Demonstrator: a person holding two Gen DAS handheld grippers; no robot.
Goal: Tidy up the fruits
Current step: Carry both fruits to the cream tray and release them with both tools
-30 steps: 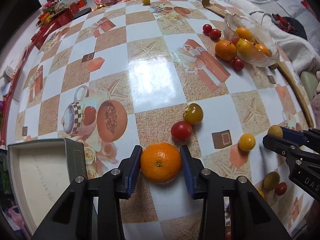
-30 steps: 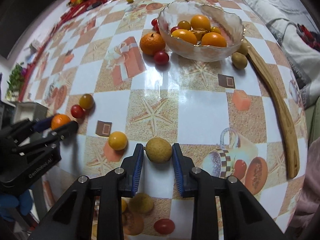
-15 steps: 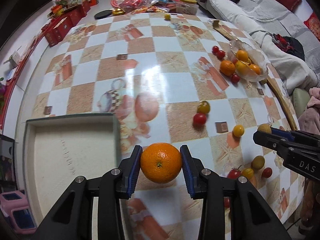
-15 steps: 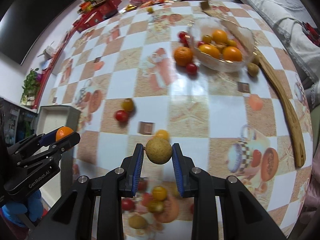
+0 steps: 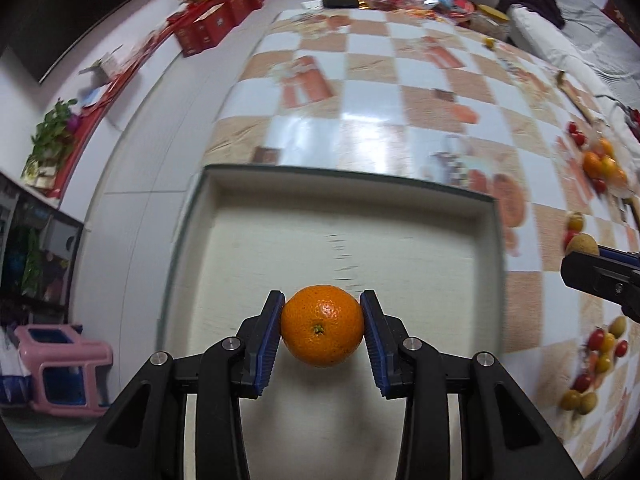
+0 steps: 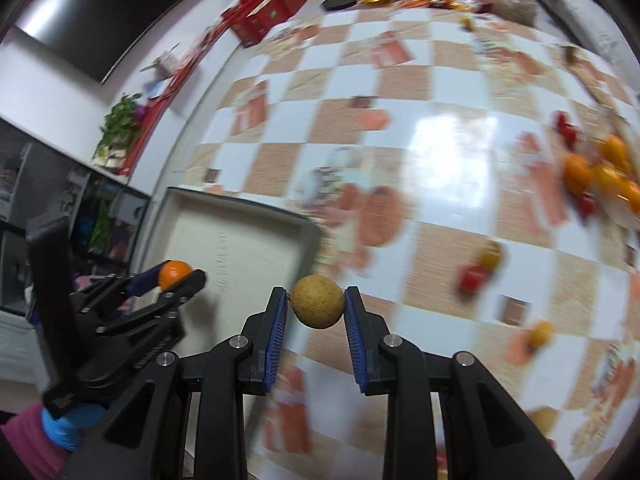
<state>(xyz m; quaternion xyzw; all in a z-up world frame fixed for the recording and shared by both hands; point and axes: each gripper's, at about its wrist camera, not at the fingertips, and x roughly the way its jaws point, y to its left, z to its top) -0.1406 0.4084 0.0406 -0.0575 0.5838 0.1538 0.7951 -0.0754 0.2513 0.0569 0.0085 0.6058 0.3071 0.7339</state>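
My left gripper is shut on an orange mandarin and holds it in the air over the cream floor of a shallow grey-rimmed tray. My right gripper is shut on a small tan longan, in the air just right of the tray. The left gripper with the mandarin shows in the right wrist view; the longan and the right gripper show at the right edge of the left wrist view.
A glass bowl of oranges sits far right, blurred. Loose cherry tomatoes and small yellow fruits lie on the checkered tablecloth. Red boxes and snack bags crowd the far end. A pink stool stands below the table's left edge.
Both grippers have swung left with their fruit. The mandarin is now over the tray instead of beside it, and the longan has come close to the tray's right rim.
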